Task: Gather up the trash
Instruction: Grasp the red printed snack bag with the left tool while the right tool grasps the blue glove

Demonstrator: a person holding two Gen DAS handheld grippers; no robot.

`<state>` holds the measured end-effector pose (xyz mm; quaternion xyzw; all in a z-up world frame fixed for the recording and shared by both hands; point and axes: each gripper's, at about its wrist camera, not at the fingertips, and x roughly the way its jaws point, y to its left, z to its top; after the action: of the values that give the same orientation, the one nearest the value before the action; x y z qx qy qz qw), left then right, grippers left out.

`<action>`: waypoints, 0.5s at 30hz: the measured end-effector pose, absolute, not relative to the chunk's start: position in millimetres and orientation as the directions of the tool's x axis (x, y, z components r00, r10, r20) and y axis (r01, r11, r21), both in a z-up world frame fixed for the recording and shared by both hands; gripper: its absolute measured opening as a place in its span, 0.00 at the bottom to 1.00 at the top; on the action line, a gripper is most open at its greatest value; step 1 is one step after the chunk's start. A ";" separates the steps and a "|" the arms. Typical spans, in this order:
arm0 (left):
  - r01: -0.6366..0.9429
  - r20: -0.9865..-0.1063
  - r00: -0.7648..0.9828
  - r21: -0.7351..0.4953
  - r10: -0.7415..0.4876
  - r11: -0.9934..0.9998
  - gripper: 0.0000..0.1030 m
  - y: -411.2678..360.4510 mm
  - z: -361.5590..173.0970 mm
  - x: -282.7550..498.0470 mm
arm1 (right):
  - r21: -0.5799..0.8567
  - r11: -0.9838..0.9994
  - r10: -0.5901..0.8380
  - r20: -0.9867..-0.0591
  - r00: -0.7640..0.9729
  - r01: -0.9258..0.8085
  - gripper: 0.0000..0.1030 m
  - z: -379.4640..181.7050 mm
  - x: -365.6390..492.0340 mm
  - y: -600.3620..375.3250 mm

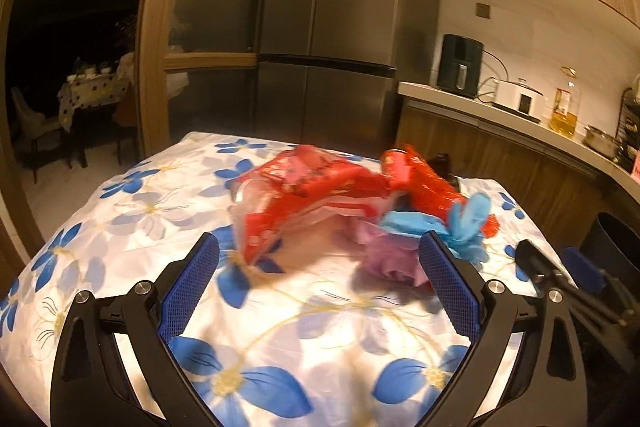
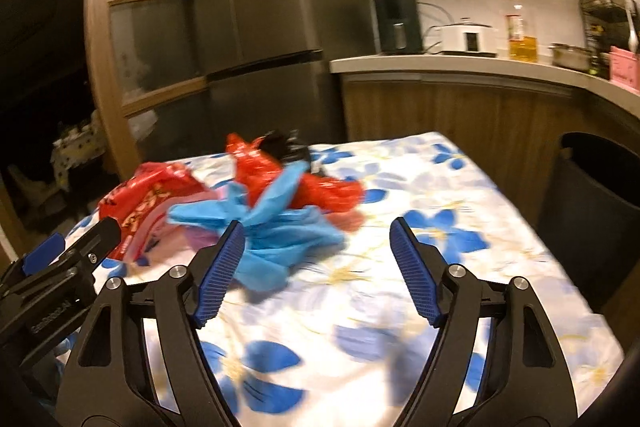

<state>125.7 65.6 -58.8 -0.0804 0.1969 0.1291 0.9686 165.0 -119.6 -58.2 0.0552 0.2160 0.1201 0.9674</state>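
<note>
Kitchen; floral tablecloth [image 1: 320, 347] under trash pile [image 1: 320, 195], fridge [image 1: 328, 27] behind.

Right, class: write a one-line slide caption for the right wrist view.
Open right gripper nears blue gloves and red wrappers on a floral tablecloth; dark bin alongside.
</note>
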 end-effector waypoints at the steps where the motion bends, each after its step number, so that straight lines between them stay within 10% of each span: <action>1: -0.286 -0.401 0.889 -0.109 0.221 0.952 0.93 69.0 -58.7 125.5 | 0.161 0.962 0.267 -0.409 0.873 -0.218 0.67 -59.7 168.6 -113.3; 9: -0.310 -0.397 0.884 -0.099 0.248 0.946 0.93 85.7 -61.3 132.2 | 0.168 0.958 0.285 -0.443 0.850 -0.234 0.51 -66.7 193.6 -82.8; 15: -0.311 -0.398 0.882 -0.085 0.254 0.947 0.90 90.7 -61.5 143.7 | 0.161 0.953 0.304 -0.460 0.834 -0.259 0.20 -72.8 200.2 -72.4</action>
<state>143.7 90.7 -61.5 -0.0735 0.1945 0.1459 0.9672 200.2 -72.4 -72.8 0.0458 0.2478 0.1471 0.9565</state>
